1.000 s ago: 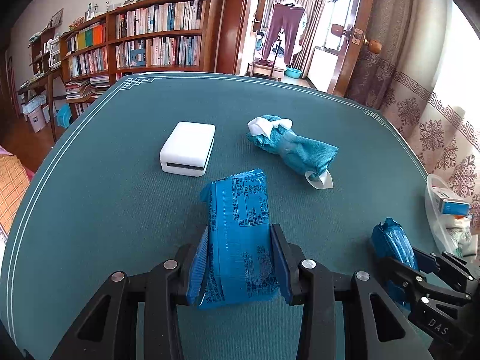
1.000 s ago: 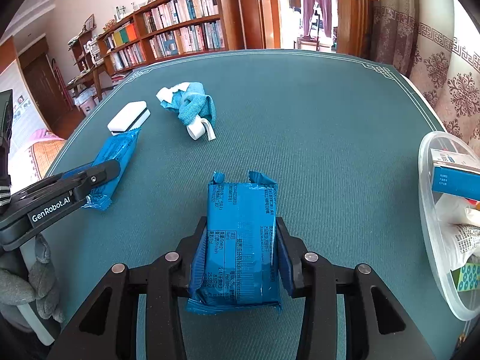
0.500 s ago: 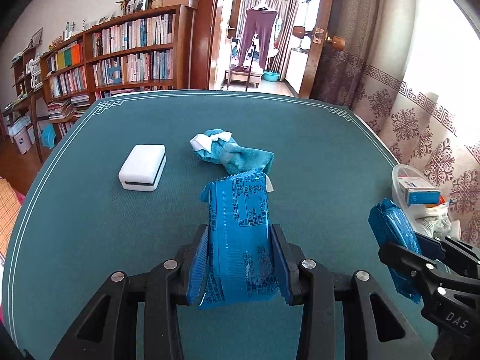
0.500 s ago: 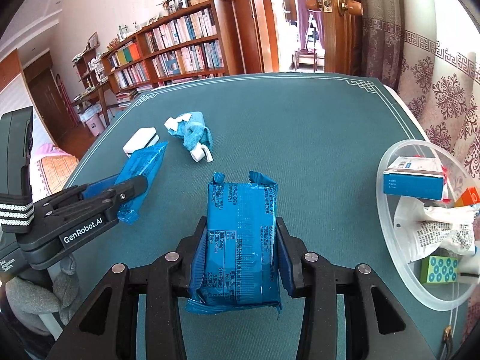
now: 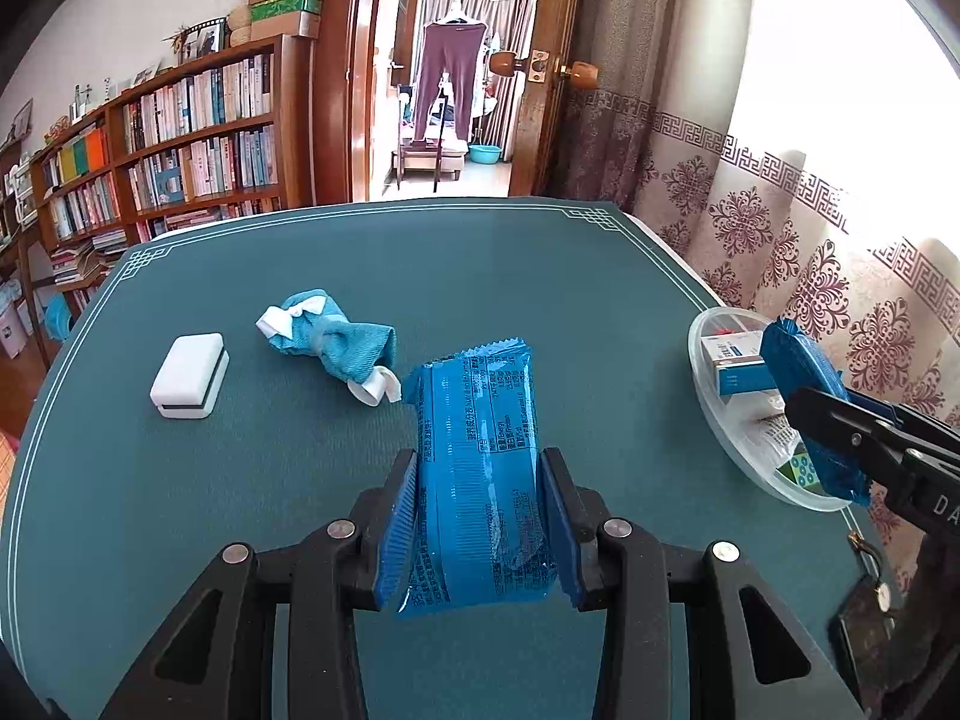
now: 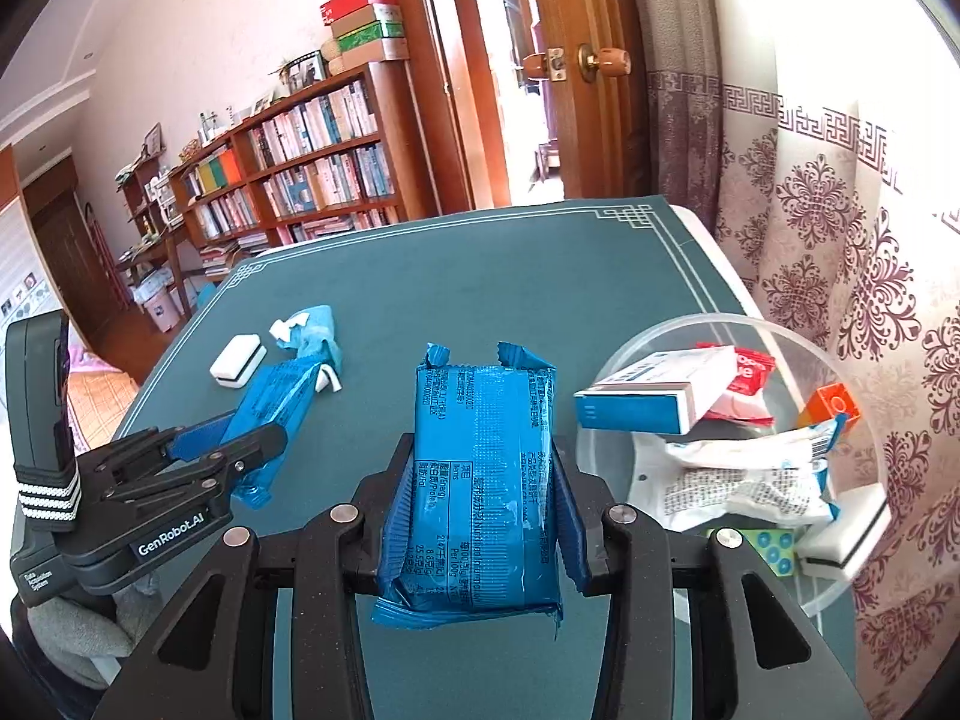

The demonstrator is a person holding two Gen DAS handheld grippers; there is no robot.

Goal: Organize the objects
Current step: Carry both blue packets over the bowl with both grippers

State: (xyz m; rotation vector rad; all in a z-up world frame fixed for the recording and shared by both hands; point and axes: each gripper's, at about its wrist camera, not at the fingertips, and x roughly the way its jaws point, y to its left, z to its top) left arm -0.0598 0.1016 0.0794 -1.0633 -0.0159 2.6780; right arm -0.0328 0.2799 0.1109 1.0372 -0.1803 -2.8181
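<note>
Two blue packets in transit. Green surface carries towel bundle and white box. Clear bowl gathers sorted items. Left hand-held gripper clamps left packet; right hand-held gripper clamps right packet beside the bowl, likely for dropping.

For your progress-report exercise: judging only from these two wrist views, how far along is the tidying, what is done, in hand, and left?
Done: the clear bowl already holds a blue-and-white box, packets and small blocks. In hand: the left gripper and the right gripper each clamp a blue packet, the right one next to the bowl. Left: the white case and the teal cloth bundle lie on the table.
</note>
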